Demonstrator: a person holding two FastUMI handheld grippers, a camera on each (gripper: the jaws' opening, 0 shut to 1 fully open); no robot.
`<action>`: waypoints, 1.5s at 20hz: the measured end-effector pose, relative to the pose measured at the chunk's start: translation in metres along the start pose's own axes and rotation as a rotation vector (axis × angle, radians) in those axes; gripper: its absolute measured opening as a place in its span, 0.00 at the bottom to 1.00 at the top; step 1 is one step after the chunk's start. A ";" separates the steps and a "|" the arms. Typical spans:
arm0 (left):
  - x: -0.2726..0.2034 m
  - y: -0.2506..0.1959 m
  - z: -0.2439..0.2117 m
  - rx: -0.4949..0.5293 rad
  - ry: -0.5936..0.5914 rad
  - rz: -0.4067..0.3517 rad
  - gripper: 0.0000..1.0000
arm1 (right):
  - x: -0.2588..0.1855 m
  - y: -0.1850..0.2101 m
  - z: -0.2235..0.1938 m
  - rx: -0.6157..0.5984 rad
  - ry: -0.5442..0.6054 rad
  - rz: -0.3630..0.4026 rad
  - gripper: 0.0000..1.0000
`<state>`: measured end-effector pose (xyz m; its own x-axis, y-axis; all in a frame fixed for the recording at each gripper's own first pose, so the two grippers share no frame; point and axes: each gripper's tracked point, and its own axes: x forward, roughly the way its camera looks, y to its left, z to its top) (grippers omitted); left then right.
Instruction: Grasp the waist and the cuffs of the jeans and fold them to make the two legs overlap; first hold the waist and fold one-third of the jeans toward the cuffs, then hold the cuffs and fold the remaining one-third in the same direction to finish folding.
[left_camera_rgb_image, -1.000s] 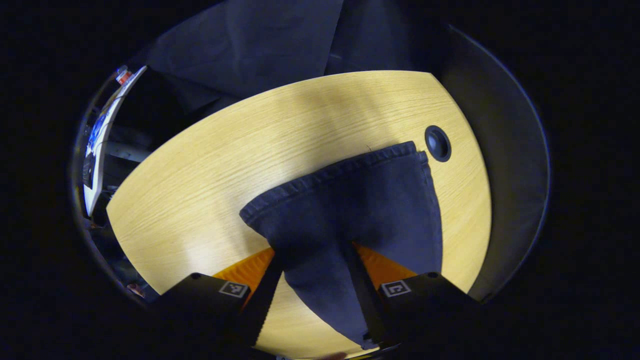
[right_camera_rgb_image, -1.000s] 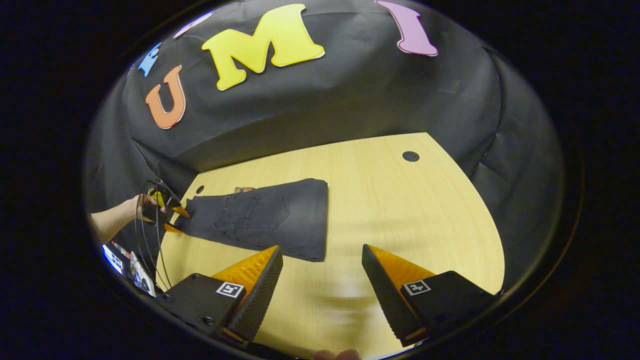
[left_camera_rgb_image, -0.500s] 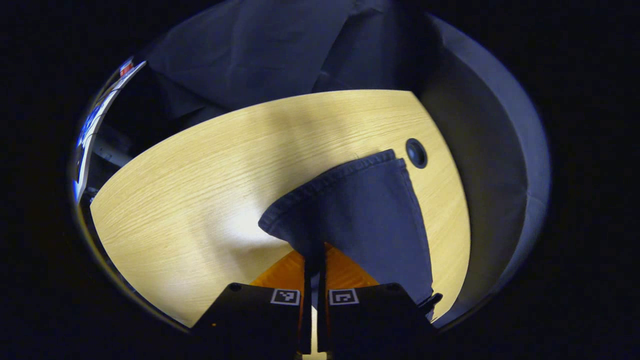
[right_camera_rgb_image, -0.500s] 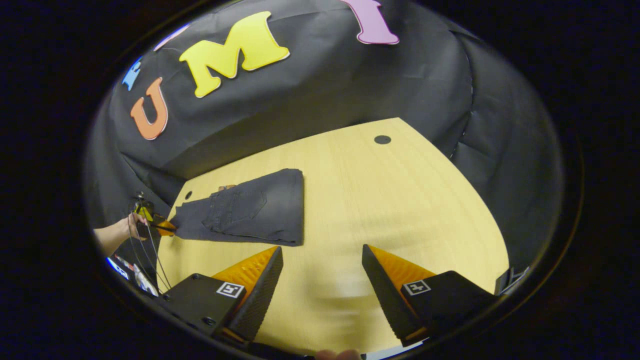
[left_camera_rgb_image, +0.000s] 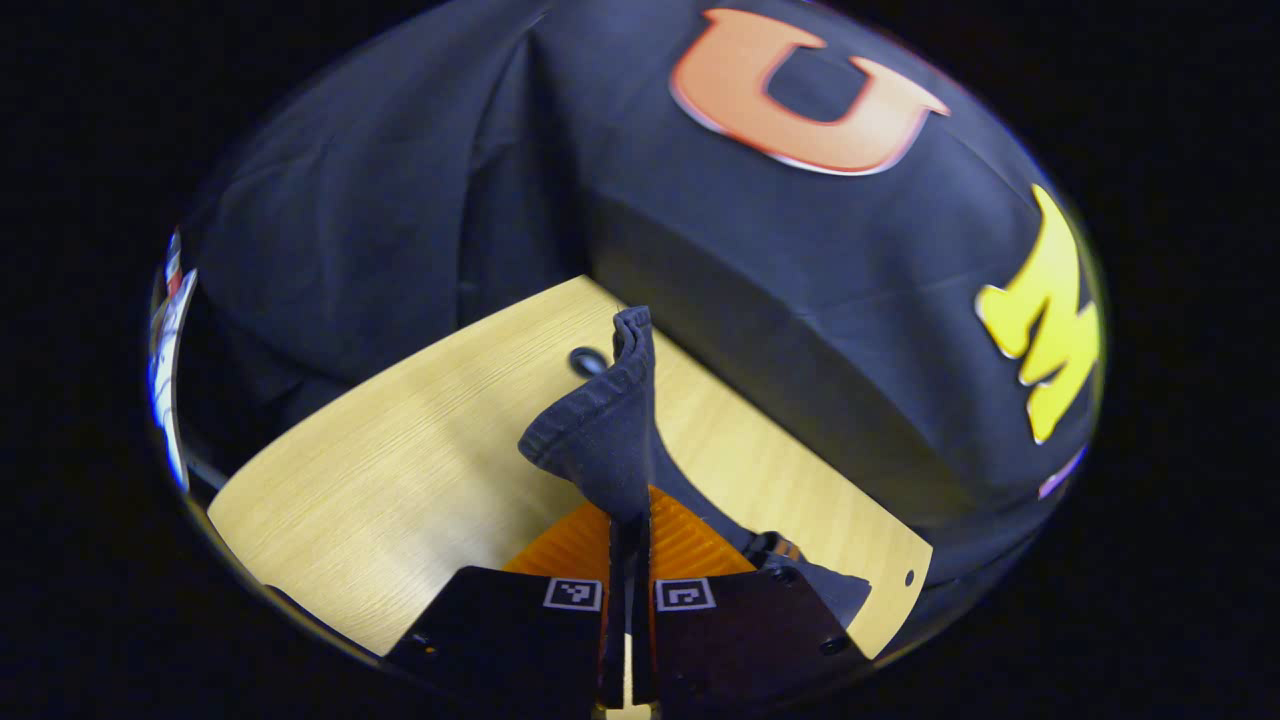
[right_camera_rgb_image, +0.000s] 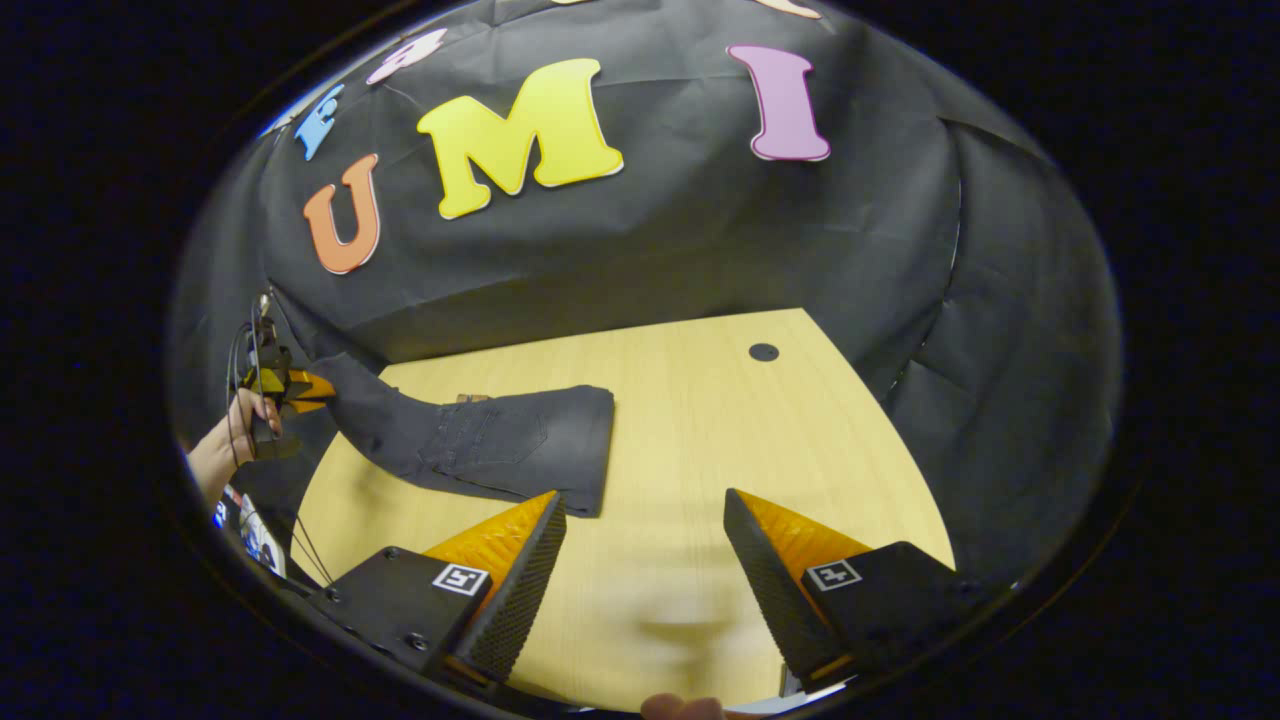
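Dark jeans (right_camera_rgb_image: 500, 445) lie folded on the wooden table (right_camera_rgb_image: 720, 440), pocket side up. Their cuff end (left_camera_rgb_image: 605, 420) is lifted off the table and hangs upright between the fingers of my left gripper (left_camera_rgb_image: 628, 530), which is shut on it. In the right gripper view that same left gripper (right_camera_rgb_image: 290, 388) shows far left, held by a hand (right_camera_rgb_image: 225, 450), with the cuff end stretched up to it. My right gripper (right_camera_rgb_image: 645, 555) hovers open above the table's near side, to the right of the jeans, with nothing between its fingers.
A round cable hole (right_camera_rgb_image: 763, 352) sits near the table's far right corner, and another hole (left_camera_rgb_image: 588, 360) lies behind the raised cuffs. Black cloth walls close the booth at the back and sides. Cables hang by the left hand (right_camera_rgb_image: 250, 350).
My left gripper closed on the cuffs and has lifted them up off the table, swinging toward the back wall. My right gripper stayed open, shifting only slightly.
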<state>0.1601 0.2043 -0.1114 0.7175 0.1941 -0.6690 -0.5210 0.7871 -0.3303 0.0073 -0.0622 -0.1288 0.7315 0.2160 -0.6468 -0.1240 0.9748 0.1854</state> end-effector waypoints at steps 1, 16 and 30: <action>-0.018 -0.030 0.002 0.058 -0.036 -0.040 0.06 | -0.005 -0.001 0.001 -0.001 -0.013 0.002 0.99; -0.001 -0.203 -0.255 0.606 0.043 -0.062 0.07 | -0.028 -0.111 -0.034 -0.027 0.080 -0.120 0.99; -0.090 -0.231 -0.235 0.578 0.000 -0.152 0.59 | 0.029 -0.033 0.023 -0.145 -0.052 0.049 0.94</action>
<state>0.1073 -0.1332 -0.1316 0.7645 0.0546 -0.6423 -0.0762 0.9971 -0.0061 0.0479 -0.0899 -0.1364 0.7551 0.2643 -0.6000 -0.2535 0.9617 0.1045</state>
